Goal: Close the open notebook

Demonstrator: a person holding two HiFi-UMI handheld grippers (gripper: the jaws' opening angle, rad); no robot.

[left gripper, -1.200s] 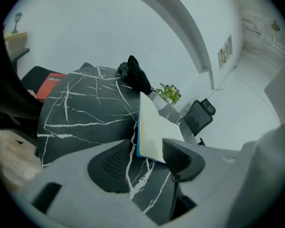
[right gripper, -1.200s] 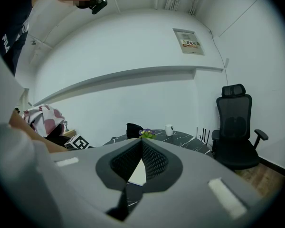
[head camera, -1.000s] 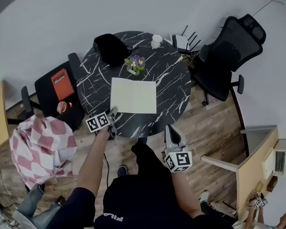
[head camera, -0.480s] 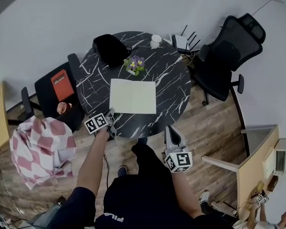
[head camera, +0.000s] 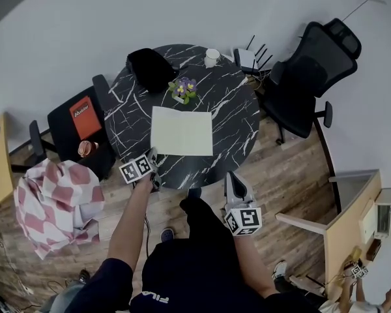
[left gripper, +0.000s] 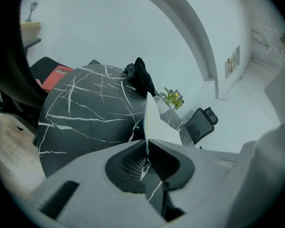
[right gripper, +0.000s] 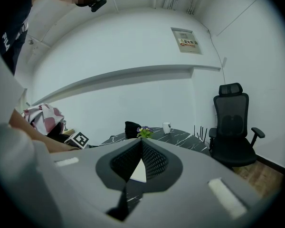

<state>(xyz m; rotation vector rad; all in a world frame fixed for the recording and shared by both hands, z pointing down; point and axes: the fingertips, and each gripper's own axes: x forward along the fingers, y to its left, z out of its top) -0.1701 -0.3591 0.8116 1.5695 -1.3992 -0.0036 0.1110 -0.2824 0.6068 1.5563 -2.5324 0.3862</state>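
Now, L gripper [left gripper: 146, 145] jaws just closing, pinching notebook [head camera: 181, 131] edge

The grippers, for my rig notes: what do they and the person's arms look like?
The left gripper and right gripper are pale grey moulded shells with black ribbed pads inside the jaws. Each carries a white cube printed with black square markers. The person wears a dark short-sleeved top with small white lettering.
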